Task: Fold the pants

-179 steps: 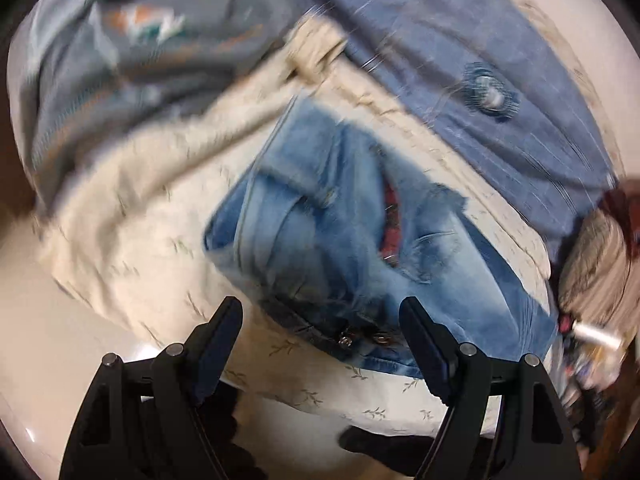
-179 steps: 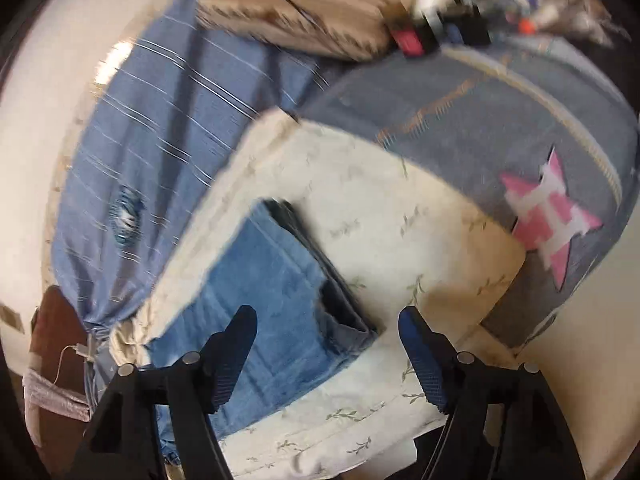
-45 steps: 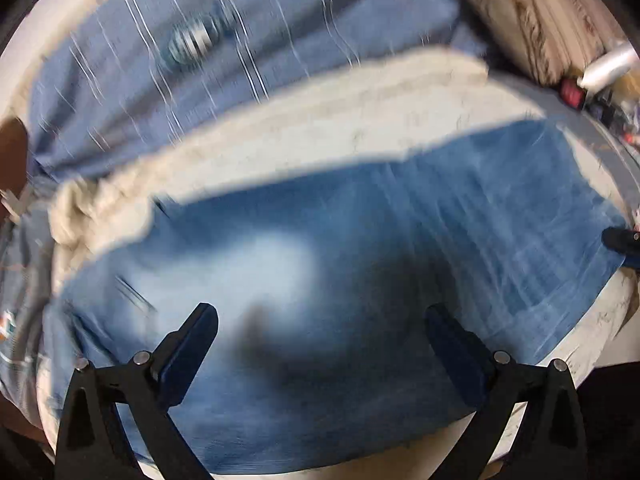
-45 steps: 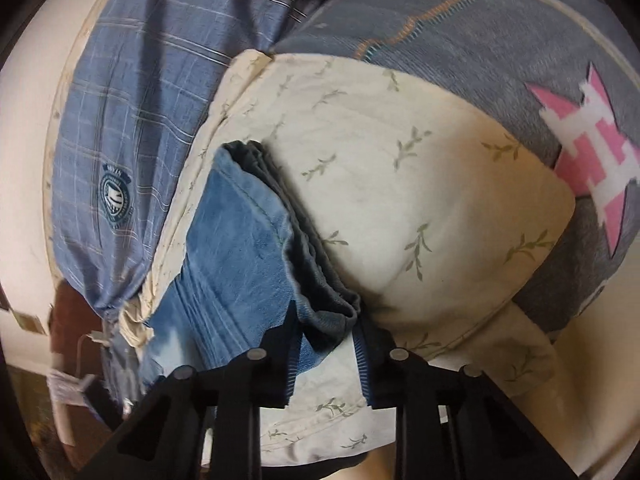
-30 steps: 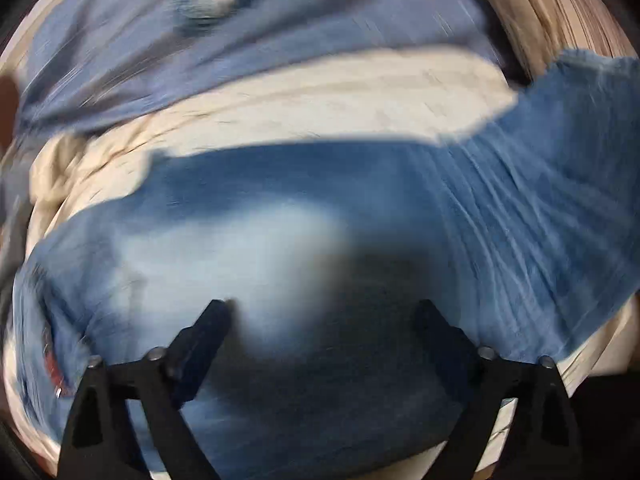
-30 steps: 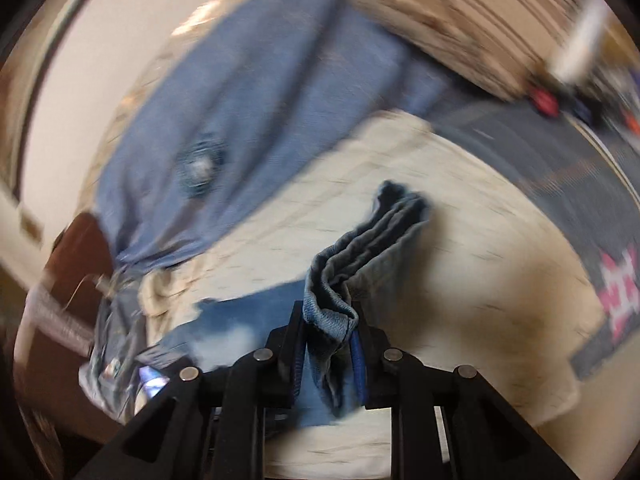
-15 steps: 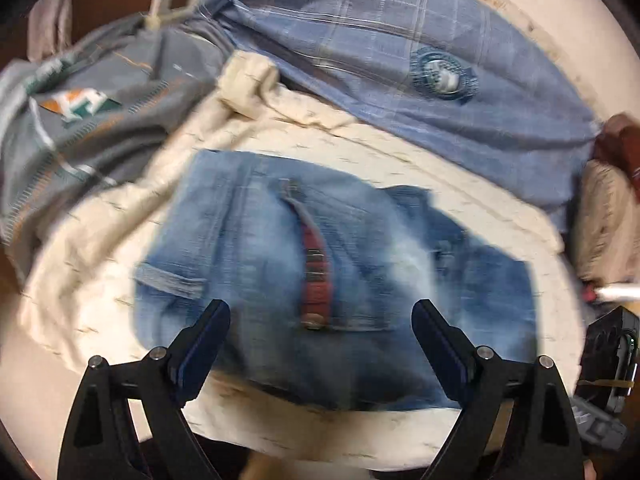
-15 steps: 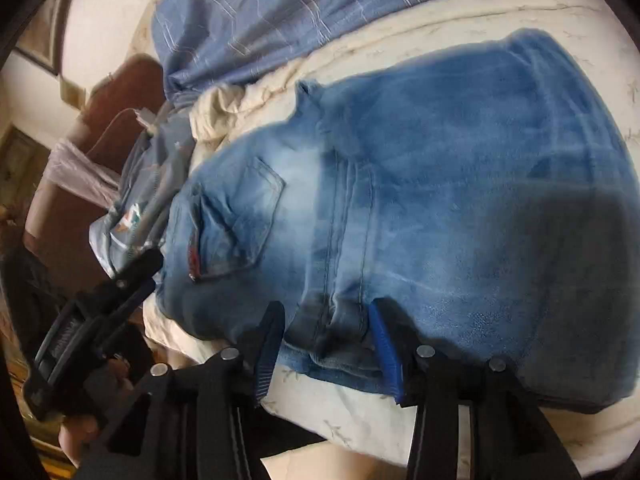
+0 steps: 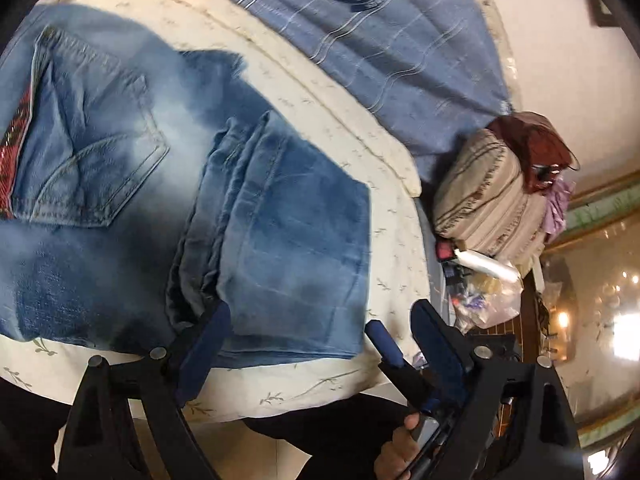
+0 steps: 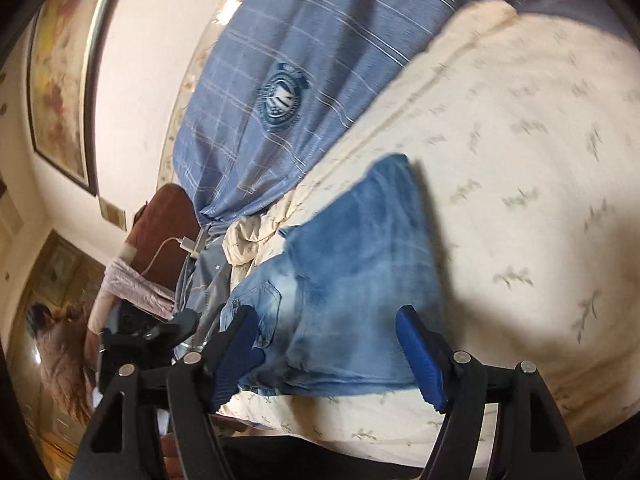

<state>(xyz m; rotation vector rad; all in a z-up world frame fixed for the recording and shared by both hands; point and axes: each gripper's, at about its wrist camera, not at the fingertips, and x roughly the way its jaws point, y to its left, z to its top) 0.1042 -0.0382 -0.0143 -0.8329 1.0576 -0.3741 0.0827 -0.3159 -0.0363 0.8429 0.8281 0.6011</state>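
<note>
Both claws stand wide and grip nothing; the right claw (image 10: 326,354), its jaws just opened off the cloth, hangs over the near edge of the jeans (image 10: 352,280) with its blue pads (image 10: 420,360) clear of the denim; the left claw (image 9: 320,344) hovers above the same near edge, pads apart, touching nothing that I can see. Folded, the jeans lie on a cream sheet (image 9: 304,384) with small leaf sprigs; the legs are doubled back over the seat, their hems just beside the back pocket (image 9: 96,148); a red plaid strip (image 9: 14,152) shows at the waist. Behind the sheet lies a blue checked cloth (image 10: 320,48) with a round crest; a striped bundle (image 9: 488,192) sits well apart at the far right in the left view.
</note>
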